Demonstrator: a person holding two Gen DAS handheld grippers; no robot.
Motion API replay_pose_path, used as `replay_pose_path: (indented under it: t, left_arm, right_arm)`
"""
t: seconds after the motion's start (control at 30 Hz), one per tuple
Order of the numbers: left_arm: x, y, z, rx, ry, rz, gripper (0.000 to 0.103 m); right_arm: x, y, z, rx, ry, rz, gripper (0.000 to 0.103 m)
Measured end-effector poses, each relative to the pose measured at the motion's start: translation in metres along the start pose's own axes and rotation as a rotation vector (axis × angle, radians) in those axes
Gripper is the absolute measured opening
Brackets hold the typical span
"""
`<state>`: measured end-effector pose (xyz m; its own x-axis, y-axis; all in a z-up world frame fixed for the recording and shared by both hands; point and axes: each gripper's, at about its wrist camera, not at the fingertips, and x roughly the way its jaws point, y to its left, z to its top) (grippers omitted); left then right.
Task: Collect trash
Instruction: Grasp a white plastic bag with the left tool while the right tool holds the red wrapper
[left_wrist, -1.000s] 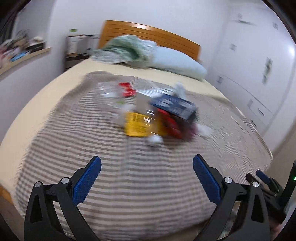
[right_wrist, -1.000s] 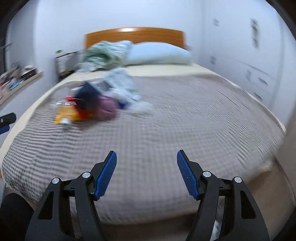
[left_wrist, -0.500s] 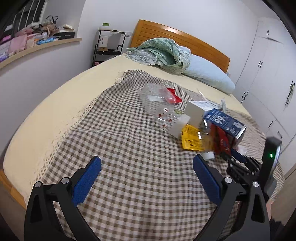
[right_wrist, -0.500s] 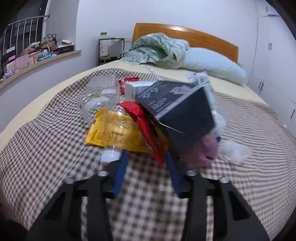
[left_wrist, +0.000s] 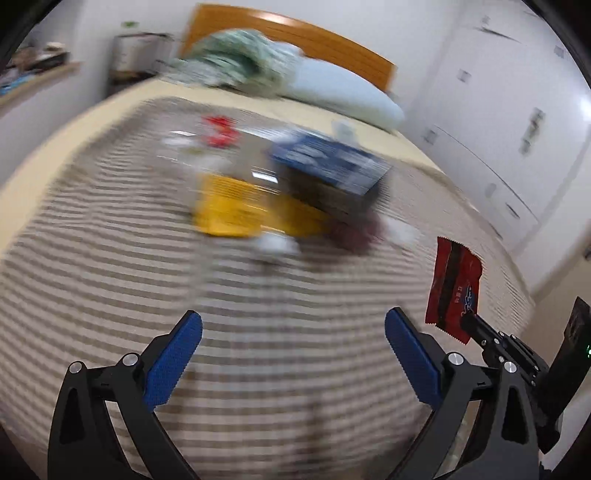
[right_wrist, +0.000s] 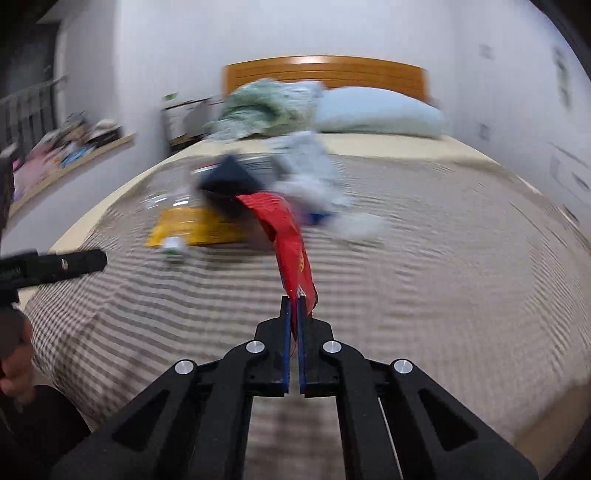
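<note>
Checked bedspread (right_wrist: 424, 258) carries the trash pile (right_wrist: 229, 206) far-left of the right gripper (right_wrist: 293, 306), whose jaws have just closed, pinching a red wrapper (right_wrist: 291, 247) by its near end. Left gripper (left_wrist: 293, 332), jaws spread and empty, faces the pile straight ahead.

A gray-and-white checked blanket (right_wrist: 424, 266) covers the pale yellow mattress of a bed with an orange wooden headboard (right_wrist: 325, 72). At its head a crumpled green quilt (right_wrist: 266, 107) lies just beside a light blue pillow (right_wrist: 380, 112). A cluttered wooden wall shelf (right_wrist: 66, 155) runs along the left wall, and white cabinet doors (left_wrist: 498, 122) stand to the right.

Red wrapper (right_wrist: 291, 243) now off the pile
</note>
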<state>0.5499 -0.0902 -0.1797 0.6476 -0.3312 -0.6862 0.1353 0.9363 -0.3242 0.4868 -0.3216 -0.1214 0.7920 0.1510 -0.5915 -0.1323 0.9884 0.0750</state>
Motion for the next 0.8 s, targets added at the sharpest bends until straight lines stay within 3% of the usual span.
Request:
replay_pose_path:
  t: [0.1, 0.17, 0.33, 0.43, 0.53, 0.63, 0.73, 0.8]
  left_arm:
    - [0.017, -0.056, -0.003, 0.095, -0.004, -0.066, 0.096]
    - [0.030, -0.092, 0.001, 0.143, -0.029, -0.062, 0.096]
    - [0.071, -0.143, 0.020, 0.152, -0.033, -0.082, 0.093]
    - [0.110, -0.165, 0.037, 0.214, -0.018, -0.052, 0.081]
    - [0.163, -0.174, 0.055, 0.213, 0.032, 0.038, 0.074]
    - [0.197, -0.173, 0.067, 0.166, 0.074, 0.093, 0.074]
    - [0.232, -0.182, 0.073, 0.211, 0.140, 0.159, 0.073]
    - [0.251, -0.190, 0.072, 0.267, 0.210, 0.191, 0.060]
  right_arm:
    - [-0.025, -0.048, -0.005, 0.085, -0.017, -0.061, 0.003]
    - [-0.036, -0.070, -0.007, 0.107, -0.031, -0.102, 0.003]
    - [-0.045, -0.103, -0.012, 0.165, -0.056, -0.131, 0.003]
    - [-0.045, -0.113, -0.015, 0.170, -0.062, -0.117, 0.003]
    - [-0.046, -0.122, -0.020, 0.184, -0.068, -0.104, 0.003]
    - [-0.045, -0.129, -0.024, 0.209, -0.070, -0.100, 0.003]
    - [-0.045, -0.133, -0.027, 0.216, -0.061, -0.099, 0.003]
    - [-0.046, -0.135, -0.028, 0.218, -0.052, -0.102, 0.003]
